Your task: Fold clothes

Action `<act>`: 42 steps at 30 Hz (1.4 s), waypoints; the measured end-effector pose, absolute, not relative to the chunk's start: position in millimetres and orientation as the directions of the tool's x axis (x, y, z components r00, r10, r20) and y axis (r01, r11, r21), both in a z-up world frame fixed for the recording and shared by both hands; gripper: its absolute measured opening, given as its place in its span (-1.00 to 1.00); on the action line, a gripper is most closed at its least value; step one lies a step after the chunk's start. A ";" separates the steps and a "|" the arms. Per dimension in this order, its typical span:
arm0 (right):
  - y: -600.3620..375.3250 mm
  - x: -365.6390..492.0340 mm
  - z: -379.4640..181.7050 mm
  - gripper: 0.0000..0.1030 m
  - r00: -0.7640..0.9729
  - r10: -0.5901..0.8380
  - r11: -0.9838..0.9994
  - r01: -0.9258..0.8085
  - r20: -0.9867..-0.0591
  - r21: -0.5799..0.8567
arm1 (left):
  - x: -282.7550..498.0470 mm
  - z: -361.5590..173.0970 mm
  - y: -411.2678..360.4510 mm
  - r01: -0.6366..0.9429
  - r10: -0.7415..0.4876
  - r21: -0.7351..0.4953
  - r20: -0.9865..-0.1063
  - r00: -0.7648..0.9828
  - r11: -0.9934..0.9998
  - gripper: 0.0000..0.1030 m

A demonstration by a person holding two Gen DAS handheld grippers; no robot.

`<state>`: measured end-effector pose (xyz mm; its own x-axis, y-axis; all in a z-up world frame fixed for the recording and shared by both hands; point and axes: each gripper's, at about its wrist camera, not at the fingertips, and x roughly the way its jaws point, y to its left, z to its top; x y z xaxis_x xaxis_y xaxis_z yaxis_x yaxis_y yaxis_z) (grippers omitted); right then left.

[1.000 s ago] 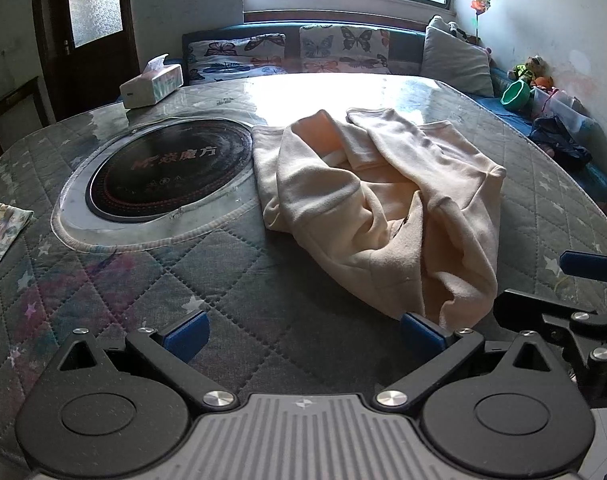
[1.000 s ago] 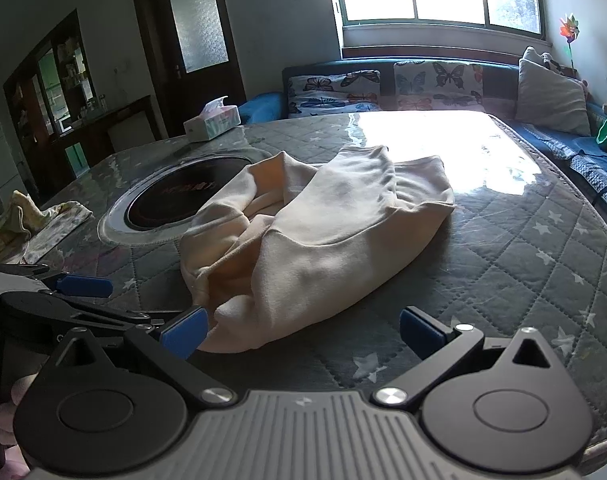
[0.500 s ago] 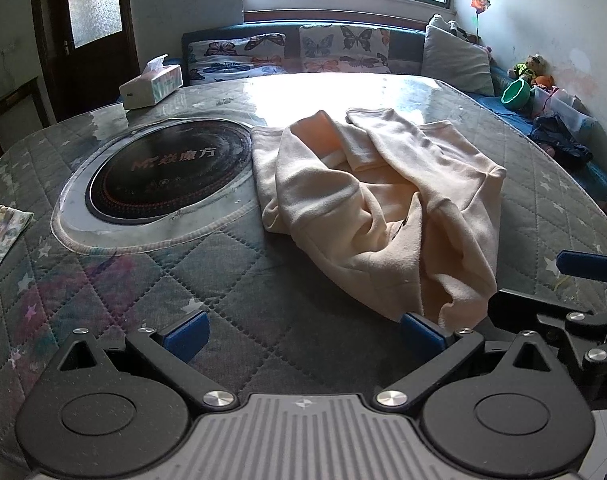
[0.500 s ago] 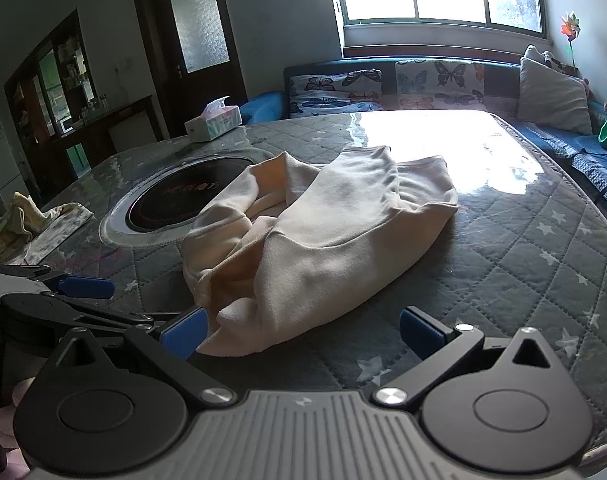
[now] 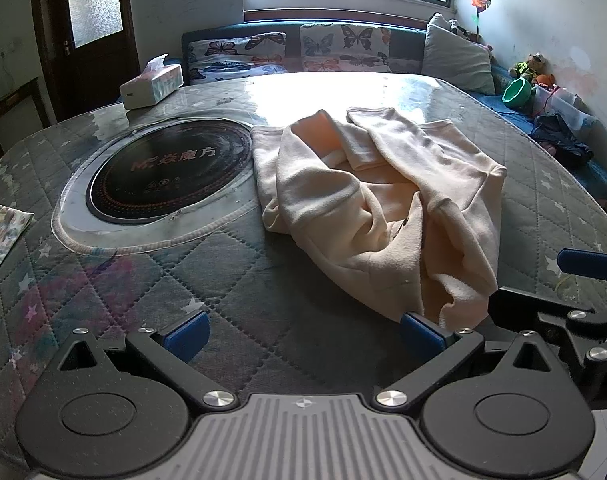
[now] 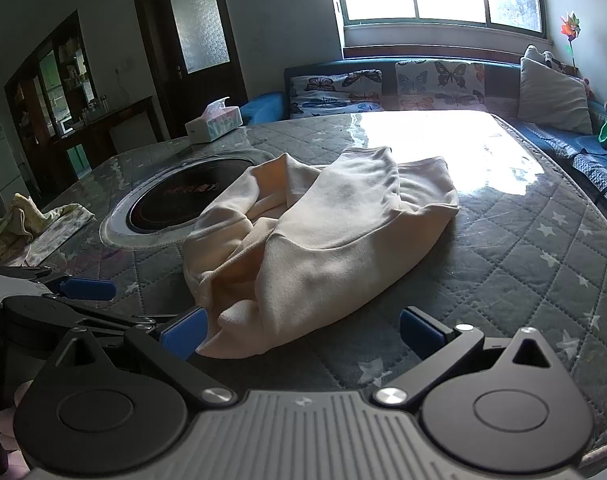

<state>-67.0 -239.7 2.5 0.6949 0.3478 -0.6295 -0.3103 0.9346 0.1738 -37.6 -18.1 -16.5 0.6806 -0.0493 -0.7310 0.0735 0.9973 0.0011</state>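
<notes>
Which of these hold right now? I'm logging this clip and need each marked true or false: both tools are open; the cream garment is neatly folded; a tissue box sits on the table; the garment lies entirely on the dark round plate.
1. Both tools are open. True: the left tool and right tool grip nothing.
2. The cream garment is neatly folded. False: it lies crumpled.
3. A tissue box sits on the table. True.
4. The garment lies entirely on the dark round plate. False: it lies beside it, overlapping only its rim.
</notes>
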 end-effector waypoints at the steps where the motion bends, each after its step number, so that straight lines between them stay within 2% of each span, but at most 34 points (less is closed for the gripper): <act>1: -239.7 -67.1 2.6 1.00 0.696 0.348 0.935 -0.310 -0.628 0.174 | -37.6 -16.5 -18.1 0.074 -0.049 0.001 -0.731 0.681 0.997 1.00; 42: -231.5 -47.5 6.2 1.00 0.699 0.358 0.929 -0.331 -0.619 0.163 | -17.8 -15.6 -8.9 0.059 -0.048 -0.012 -0.738 0.673 0.998 1.00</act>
<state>-47.5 -231.5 6.2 0.6988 0.3578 -0.6194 -0.3314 0.9293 0.1630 -17.8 -8.9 -15.6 0.6734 -0.0481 -0.7377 0.0586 0.9982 -0.0116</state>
